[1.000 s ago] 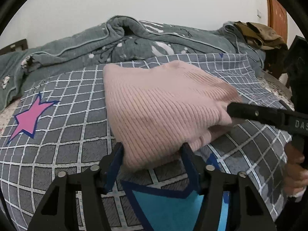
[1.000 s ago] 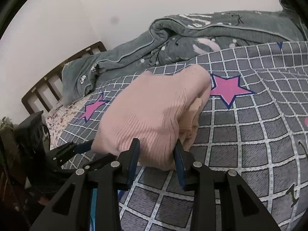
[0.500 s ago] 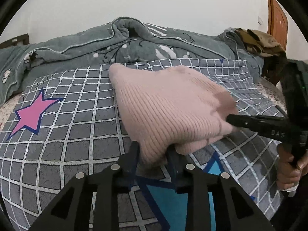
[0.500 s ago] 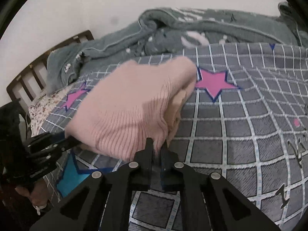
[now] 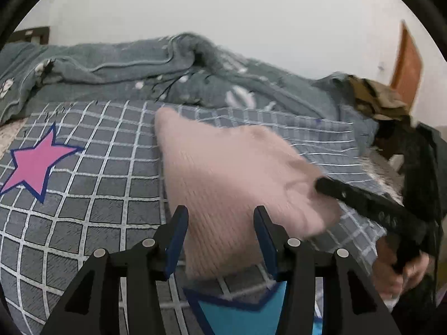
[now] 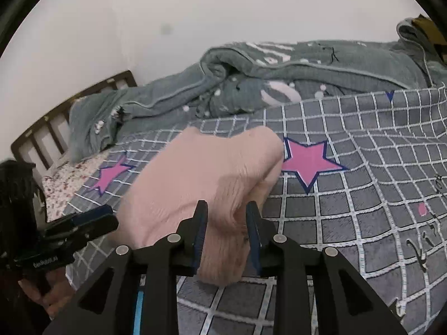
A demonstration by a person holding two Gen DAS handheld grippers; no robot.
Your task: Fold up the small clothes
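Note:
A folded pink ribbed sweater [image 5: 237,173] [image 6: 201,173] lies on the grey checked bedspread [image 5: 83,195]. My left gripper [image 5: 220,220] straddles the sweater's near edge; its jaws are opening, the cloth lies loosely between them. My right gripper [image 6: 226,215] stands over the sweater's other near corner, jaws also opening, with a thick fold of knit bulging in the gap. One of the right gripper's fingers [image 5: 363,199] reaches the sweater's right side in the left wrist view. A left finger [image 6: 83,223] shows low at the left in the right wrist view.
A rumpled grey-green blanket [image 5: 139,67] [image 6: 307,64] is piled along the wall side of the bed. A dark wooden headboard [image 6: 56,122] stands at the left. Olive-brown clothes [image 5: 377,97] lie near an orange door [image 5: 408,64]. A person's hand [image 5: 396,273] holds the right gripper.
Both grippers pinched the sweater's near edge half a second ago and have since spread their jaws again. The left view has rolled and shifted a little; the sweater stays folded on the bed.

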